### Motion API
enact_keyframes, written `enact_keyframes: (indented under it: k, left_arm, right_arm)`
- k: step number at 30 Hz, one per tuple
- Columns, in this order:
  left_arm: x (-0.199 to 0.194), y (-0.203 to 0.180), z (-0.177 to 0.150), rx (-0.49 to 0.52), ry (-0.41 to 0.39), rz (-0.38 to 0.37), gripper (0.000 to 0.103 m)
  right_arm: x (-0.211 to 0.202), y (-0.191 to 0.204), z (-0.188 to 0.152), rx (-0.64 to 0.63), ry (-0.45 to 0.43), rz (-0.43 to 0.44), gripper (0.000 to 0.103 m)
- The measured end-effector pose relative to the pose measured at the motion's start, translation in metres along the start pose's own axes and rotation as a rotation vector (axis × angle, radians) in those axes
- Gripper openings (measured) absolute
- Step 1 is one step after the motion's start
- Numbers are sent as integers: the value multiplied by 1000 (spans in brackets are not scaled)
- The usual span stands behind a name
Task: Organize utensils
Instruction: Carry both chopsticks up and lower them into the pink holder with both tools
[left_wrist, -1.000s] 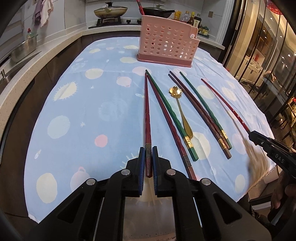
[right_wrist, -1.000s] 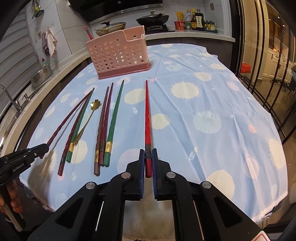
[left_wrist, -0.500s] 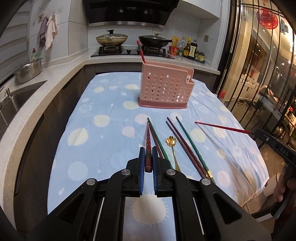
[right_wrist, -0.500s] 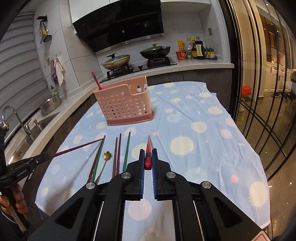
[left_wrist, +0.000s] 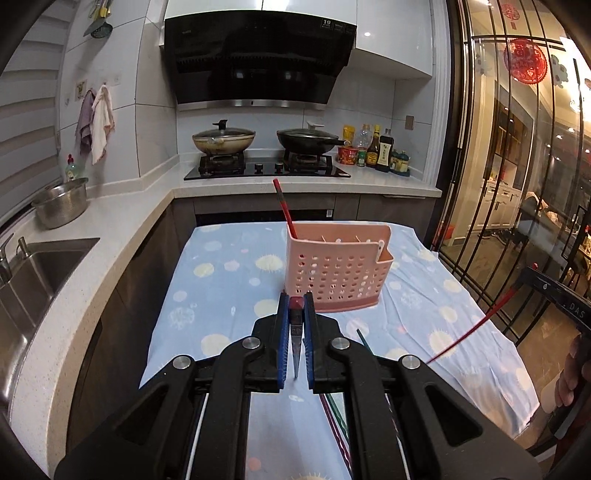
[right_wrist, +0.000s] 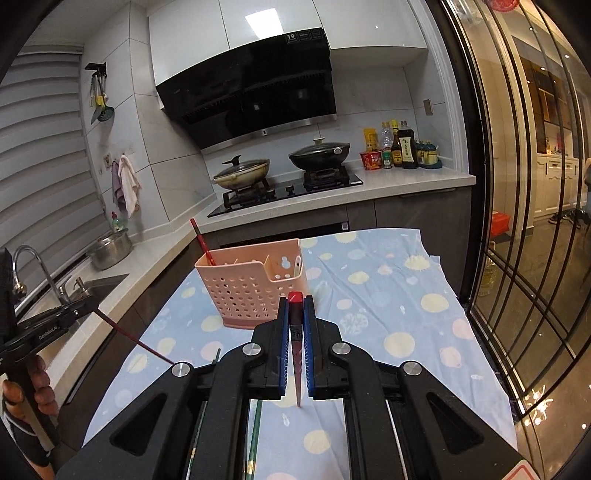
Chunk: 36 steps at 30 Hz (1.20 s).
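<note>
My left gripper (left_wrist: 295, 306) is shut on a dark red chopstick (left_wrist: 295, 332), held above the table with its tip hanging down. My right gripper (right_wrist: 295, 301) is shut on a red chopstick (right_wrist: 296, 354) the same way. Each shows in the other's view: the right gripper (left_wrist: 554, 291) with its chopstick (left_wrist: 472, 332), the left gripper (right_wrist: 66, 314) with its chopstick (right_wrist: 136, 341). The pink perforated utensil holder (left_wrist: 336, 269) stands ahead on the table, also in the right wrist view (right_wrist: 251, 284). One red chopstick (left_wrist: 284, 210) stands in its left end.
The table has a blue dotted cloth (left_wrist: 221, 295). Other chopsticks (left_wrist: 336, 413) lie under my left gripper, mostly hidden. A sink (left_wrist: 33, 273) and counter run along the left. A stove with two pans (left_wrist: 266, 144) is behind. Glass doors (left_wrist: 517, 184) stand to the right.
Both grippers have lifted their chopsticks off the cloth and tilted up, so the chopsticks now hang tip down. The holder is now straight ahead.
</note>
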<state>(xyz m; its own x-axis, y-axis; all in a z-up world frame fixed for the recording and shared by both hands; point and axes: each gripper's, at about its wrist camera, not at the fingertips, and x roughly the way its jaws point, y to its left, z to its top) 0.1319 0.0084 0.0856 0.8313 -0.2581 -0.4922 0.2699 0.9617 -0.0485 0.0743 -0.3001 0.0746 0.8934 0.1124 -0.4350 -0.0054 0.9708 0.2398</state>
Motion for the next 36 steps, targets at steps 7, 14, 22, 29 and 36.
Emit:
enact_keyframes:
  k: [7,14,22,29,36]
  left_arm:
    - [5,-5,42,24,-65,-5,7]
    - [14,-10,96,34,-140,-14,7]
    - [36,-21,166,54,-208,-15,7]
    - [73,-33,199,85,-198,-1,7]
    - [120,-30,190,70,-117,-22,7]
  right_arm:
    - [5,6,38,-28,-58,16,7]
    - [20,11,91,-29,-131,35,7]
    - [61,26,155,-39,-174,44,7]
    - [107,41,189,-51,-171,33,7]
    - [162,41,177,-55,-67,28,7]
